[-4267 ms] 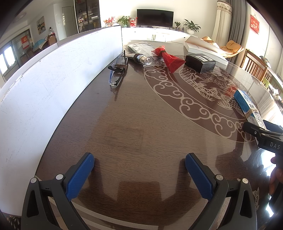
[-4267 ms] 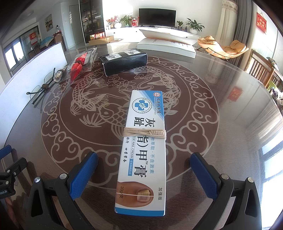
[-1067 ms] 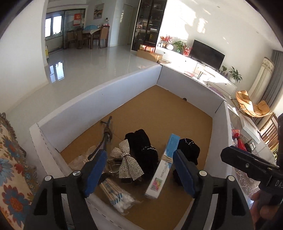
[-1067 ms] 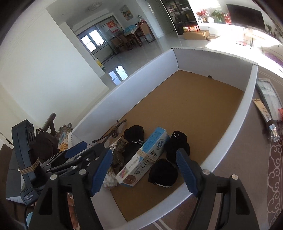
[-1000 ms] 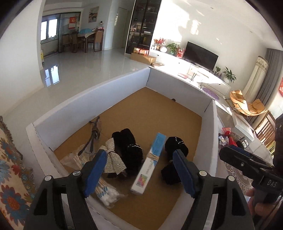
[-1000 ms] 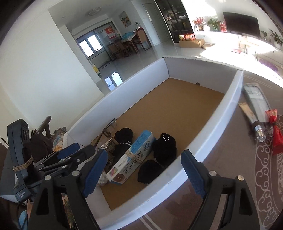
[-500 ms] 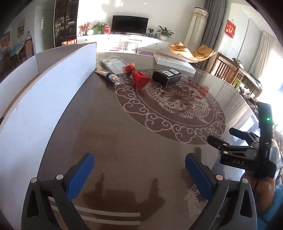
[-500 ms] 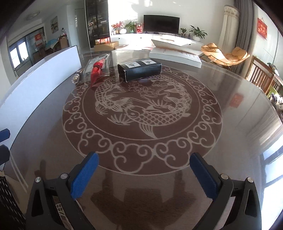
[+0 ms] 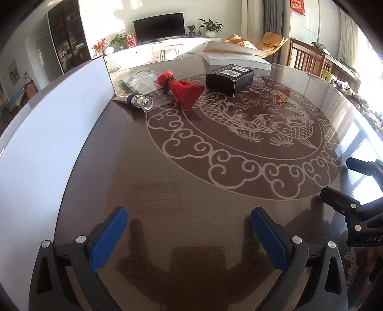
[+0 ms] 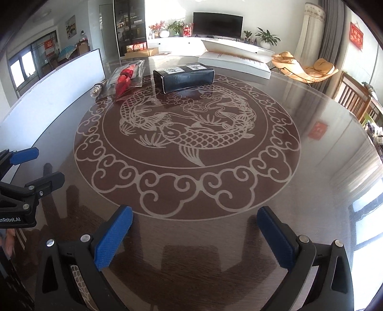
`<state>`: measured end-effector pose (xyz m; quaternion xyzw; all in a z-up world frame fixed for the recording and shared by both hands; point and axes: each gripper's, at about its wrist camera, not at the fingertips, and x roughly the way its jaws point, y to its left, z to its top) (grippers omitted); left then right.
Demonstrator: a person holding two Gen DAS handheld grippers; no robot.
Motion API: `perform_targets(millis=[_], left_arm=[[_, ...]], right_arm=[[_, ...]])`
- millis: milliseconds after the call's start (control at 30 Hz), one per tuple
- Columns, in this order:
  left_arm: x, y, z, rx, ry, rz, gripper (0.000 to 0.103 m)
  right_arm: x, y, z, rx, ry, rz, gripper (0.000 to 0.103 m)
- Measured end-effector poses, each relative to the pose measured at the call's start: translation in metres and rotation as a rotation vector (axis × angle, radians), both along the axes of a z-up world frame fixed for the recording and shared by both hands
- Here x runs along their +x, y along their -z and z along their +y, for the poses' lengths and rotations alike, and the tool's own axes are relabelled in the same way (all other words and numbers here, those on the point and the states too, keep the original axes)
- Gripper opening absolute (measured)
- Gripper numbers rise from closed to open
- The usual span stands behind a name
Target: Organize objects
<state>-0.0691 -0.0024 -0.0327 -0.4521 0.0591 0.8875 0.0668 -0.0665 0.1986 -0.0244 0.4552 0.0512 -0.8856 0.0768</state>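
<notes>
Jaws of both the left gripper [image 9: 189,235] and right gripper [image 10: 195,233] stand apart, empty; far ahead lie the glossy black rectangular box [image 10: 183,77] and red wrapped bundle [image 9: 184,89], probably awaiting collection.

I stand in a sunlit living room. A dark television [image 10: 217,22] sits on a long white cabinet [image 10: 182,44] with potted plants [image 10: 267,38] beside it. Orange lounge chairs [image 10: 308,68] face grey curtains [image 10: 335,26], wooden dining chairs [image 9: 308,62] nearby.
</notes>
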Motion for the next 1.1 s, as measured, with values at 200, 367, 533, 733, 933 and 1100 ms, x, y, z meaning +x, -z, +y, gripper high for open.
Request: perform_targets(millis=[200, 367, 533, 733, 933, 1100], left_arm=[[-0.0076, 0.0014, -0.0064, 0.04, -0.015, -0.009, 0.103], [-0.0074, 0.0015, -0.0063, 0.039, -0.015, -0.008, 0.103], [-0.0071, 0.0014, -0.0062, 0.039, -0.015, -0.008, 0.103], [-0.0072, 0.0014, -0.0061, 0.039, -0.015, -0.008, 0.103], [-0.0071, 0.0013, -0.0061, 0.039, -0.015, -0.008, 0.103], [-0.007, 0.0012, -0.0061, 0.039, -0.015, -0.009, 0.103]], right_arm=[[-0.0002, 0.0003, -0.0002, -0.004, 0.0, -0.002, 0.103], [-0.0004, 0.0003, -0.0001, -0.004, 0.0, -0.002, 0.103], [-0.0006, 0.0003, 0.0, -0.004, 0.0, -0.002, 0.103], [-0.0007, 0.0004, 0.0001, -0.004, 0.0, -0.002, 0.103], [-0.0008, 0.0004, 0.0001, -0.004, 0.0, -0.002, 0.103], [-0.0008, 0.0004, 0.0001, -0.004, 0.0, -0.002, 0.103]])
